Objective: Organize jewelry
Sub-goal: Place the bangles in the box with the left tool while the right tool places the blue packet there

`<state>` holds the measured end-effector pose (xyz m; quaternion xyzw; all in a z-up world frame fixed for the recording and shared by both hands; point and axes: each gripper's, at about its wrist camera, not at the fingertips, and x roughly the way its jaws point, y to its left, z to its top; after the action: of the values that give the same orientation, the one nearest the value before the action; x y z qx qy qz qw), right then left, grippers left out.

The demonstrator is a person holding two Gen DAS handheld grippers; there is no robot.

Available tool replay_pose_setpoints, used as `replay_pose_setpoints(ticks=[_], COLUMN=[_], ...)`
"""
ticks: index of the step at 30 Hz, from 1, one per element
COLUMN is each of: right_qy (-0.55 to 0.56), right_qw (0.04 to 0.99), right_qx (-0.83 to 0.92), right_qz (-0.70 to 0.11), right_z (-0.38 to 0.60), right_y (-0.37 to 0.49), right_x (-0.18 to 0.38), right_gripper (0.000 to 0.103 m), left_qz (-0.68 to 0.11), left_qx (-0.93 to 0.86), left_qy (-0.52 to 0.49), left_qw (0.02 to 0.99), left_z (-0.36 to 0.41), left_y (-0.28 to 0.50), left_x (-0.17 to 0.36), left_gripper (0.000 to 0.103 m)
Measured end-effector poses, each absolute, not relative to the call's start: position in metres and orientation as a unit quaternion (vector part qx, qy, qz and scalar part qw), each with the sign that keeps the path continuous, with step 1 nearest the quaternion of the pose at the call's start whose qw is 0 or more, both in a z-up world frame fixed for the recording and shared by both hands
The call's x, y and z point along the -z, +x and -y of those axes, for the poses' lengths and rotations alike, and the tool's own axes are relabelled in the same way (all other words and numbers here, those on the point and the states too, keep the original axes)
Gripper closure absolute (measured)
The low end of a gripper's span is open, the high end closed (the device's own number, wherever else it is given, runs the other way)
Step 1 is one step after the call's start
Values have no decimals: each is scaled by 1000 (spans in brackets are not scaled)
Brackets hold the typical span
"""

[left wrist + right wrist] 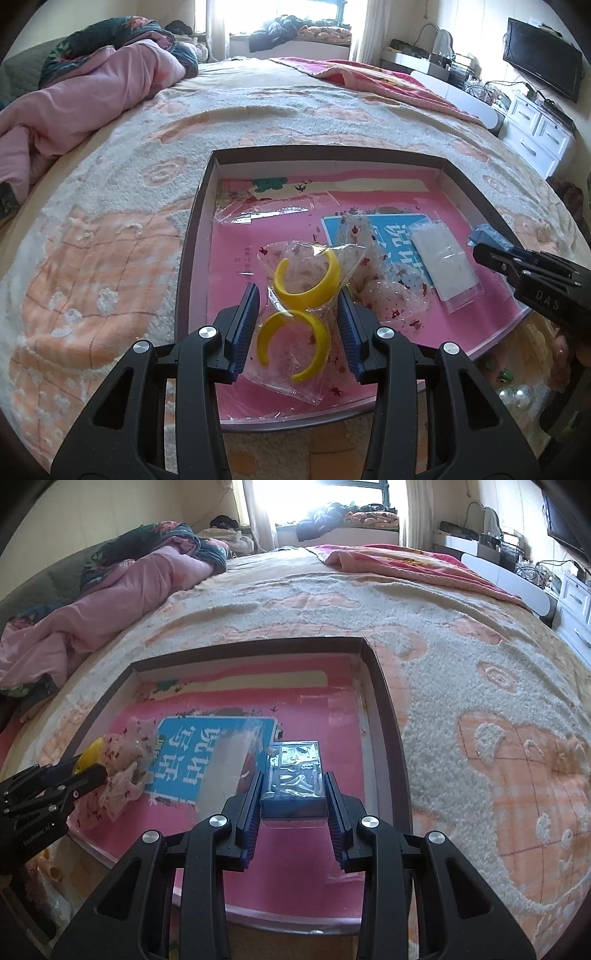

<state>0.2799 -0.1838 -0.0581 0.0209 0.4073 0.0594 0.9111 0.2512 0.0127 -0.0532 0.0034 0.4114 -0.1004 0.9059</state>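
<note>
Left gripper (299, 325) clamps the clear bag of yellow crescent earrings (295, 317); right gripper (291, 808) grips the small blue clear-lidded box (293, 779). Lower both gently, box toward the shallow brown tray's (388, 716) 3 o'clock wall.

The bodies of both the left hand-held gripper (299, 317) and the right hand-held gripper (293, 805) run off the bottom edges of their own views. The near rim of the shallow box (192, 229) is covered by their arms. Small green and pearly items (506, 380) beside the box are too blurred to identify, and the contents of the blue case (293, 775) are lost in glare.
</note>
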Motion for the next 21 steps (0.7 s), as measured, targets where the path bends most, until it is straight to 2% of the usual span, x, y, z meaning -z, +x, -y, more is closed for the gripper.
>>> replay_pose_setpoints(ticks=[8,11,16,19,21], right_qy=[28,36,40,43,46], right_qw=[914,918,926,932,935], right_qx=[-60,-64,-65,-63,-63], right_qz=[-400,-390,-369,-353,-345], right_z=[188,190,193,197,200], right_y=[271,266,256,248,243], right_x=[59,55,44,37,32], right_gripper=[71,62,56,50,48], left_qz=[-417,-418,-418,-417,-415], left_qx=[106,107,107,108,105], left_qy=[-1,-1,-3,-4,-5], left_qw=[903,902,902,902,904], left_z=[-10,-10,-10,-10,-11], left_y=[251,252,252,248,247], left_x=[55,55,55,56,55], left_gripper=[69,69,69,65,55])
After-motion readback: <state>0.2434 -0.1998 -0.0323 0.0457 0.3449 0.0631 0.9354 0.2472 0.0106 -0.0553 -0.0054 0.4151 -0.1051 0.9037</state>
